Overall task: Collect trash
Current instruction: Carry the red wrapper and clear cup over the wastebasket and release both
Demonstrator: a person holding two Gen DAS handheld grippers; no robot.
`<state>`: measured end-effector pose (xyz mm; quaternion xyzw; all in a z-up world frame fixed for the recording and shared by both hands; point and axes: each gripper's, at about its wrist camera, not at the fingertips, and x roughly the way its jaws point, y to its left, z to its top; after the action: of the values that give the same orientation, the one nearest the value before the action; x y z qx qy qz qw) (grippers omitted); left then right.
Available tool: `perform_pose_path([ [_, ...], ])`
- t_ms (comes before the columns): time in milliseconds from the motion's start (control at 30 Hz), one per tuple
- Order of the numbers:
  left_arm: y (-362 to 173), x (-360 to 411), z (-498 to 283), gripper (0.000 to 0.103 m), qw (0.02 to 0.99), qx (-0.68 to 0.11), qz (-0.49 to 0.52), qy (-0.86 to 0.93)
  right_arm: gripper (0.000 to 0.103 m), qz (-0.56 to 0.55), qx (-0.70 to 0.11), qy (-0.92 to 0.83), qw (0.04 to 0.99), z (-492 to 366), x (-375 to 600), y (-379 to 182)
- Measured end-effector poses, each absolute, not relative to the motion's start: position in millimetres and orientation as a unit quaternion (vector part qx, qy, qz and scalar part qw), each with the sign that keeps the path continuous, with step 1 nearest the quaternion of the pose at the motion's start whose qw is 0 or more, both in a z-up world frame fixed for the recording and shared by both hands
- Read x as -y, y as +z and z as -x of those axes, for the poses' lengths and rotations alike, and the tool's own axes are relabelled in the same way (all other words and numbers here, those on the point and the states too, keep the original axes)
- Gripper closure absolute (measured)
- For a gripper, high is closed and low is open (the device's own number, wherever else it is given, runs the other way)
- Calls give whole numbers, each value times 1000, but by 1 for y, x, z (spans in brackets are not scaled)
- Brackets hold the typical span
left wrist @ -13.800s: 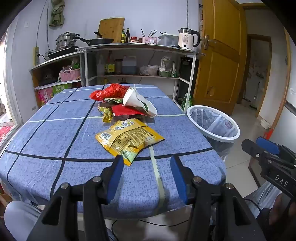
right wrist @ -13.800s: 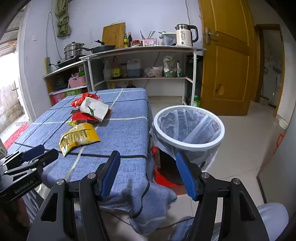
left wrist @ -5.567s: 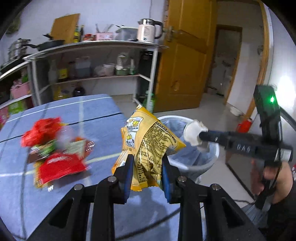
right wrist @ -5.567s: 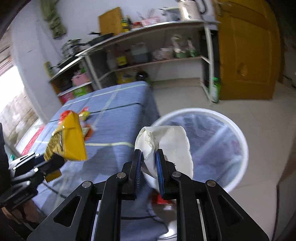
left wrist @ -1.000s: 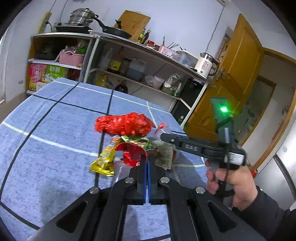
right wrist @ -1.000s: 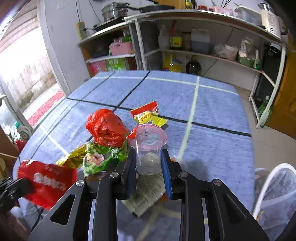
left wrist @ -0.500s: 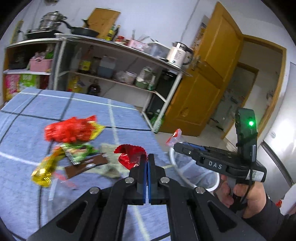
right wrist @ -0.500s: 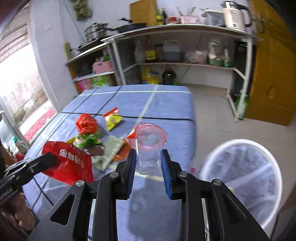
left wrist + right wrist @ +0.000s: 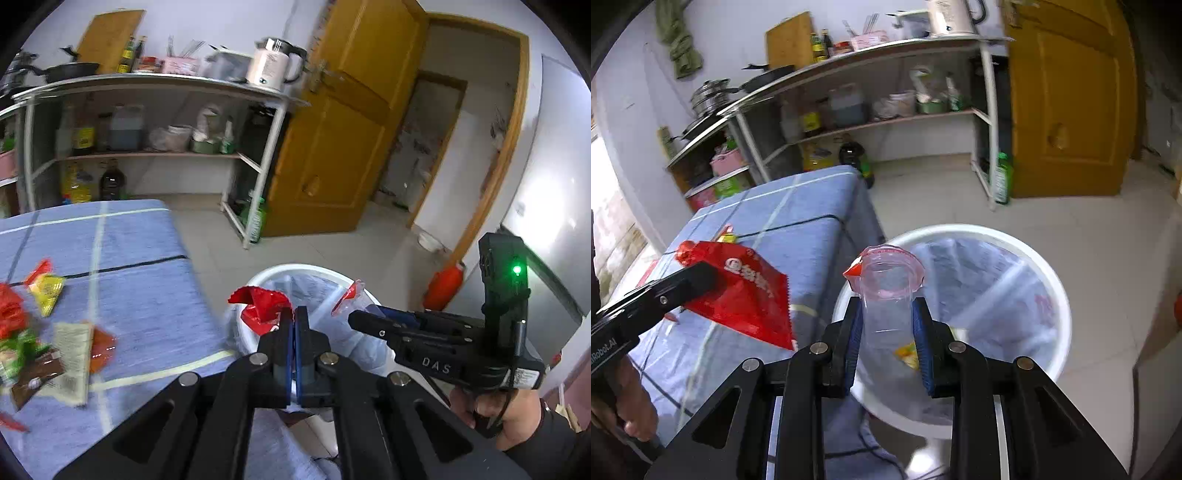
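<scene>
While both loads hang by the bin (image 9: 1060,295), the drop wants each carried over the middle of the liner before the jaws part, the bigger piece first. Pinched flat, the left gripper (image 9: 294,317) grips a red wrapper (image 9: 746,299) that looks short of the rim, nearer the table (image 9: 798,206). Partly closed, the right gripper (image 9: 886,325) clasps a clear cup (image 9: 886,291) by its sides, above the near rim. More wrappers (image 9: 70,350) lie on the blue checked cloth, so the job looks part done. Behind stand a metal shelf (image 9: 155,85) with a kettle (image 9: 271,64), and a yellow door (image 9: 343,129); the floor is pale tile.
</scene>
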<state>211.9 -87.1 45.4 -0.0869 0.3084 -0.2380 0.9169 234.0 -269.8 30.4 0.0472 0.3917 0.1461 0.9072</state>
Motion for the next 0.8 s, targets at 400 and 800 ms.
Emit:
perform_pose_path([
  [400, 1, 149, -259, 102, 891, -376, 55, -250, 73, -79, -419, 87, 900, -250, 318, -5],
  [800, 5, 142, -259, 80, 890, -373, 68, -252, 68, -79, -415, 77, 903, -246, 321, -2],
])
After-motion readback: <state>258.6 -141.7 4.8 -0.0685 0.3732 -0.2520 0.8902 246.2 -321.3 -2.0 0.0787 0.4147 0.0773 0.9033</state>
